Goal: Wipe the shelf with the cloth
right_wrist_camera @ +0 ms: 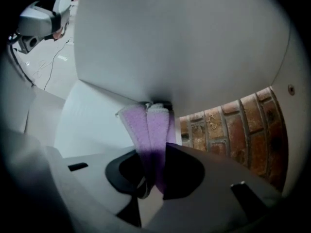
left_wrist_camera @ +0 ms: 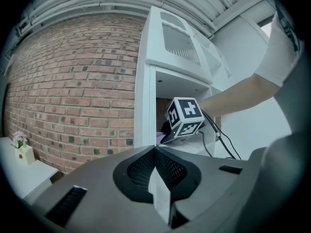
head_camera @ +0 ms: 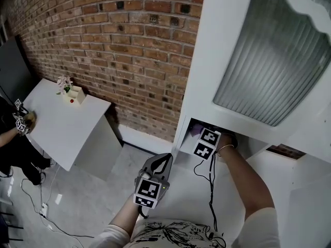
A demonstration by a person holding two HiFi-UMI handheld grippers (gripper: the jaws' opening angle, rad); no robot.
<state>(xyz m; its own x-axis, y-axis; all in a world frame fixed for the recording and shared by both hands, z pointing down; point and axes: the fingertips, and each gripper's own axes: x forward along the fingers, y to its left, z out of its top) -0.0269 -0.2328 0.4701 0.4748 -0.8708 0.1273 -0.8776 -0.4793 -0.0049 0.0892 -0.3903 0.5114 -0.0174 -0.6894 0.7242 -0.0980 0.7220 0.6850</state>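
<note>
Currently the right gripper (right_wrist_camera: 154,171) is inside the open shelf (left_wrist_camera: 192,148) of the cabinet (head_camera: 217,50), jaws clamped on the folded purple cloth (right_wrist_camera: 148,127), whose far end touches a white panel there. Rubbing hard could, I think, drag that narrow strip out of the grip. In front of the cabinet, the left gripper (left_wrist_camera: 156,176) hangs empty, jaws together

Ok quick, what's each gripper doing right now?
Left gripper: shut, holding nothing.
Right gripper: shut on the purple cloth.
</note>
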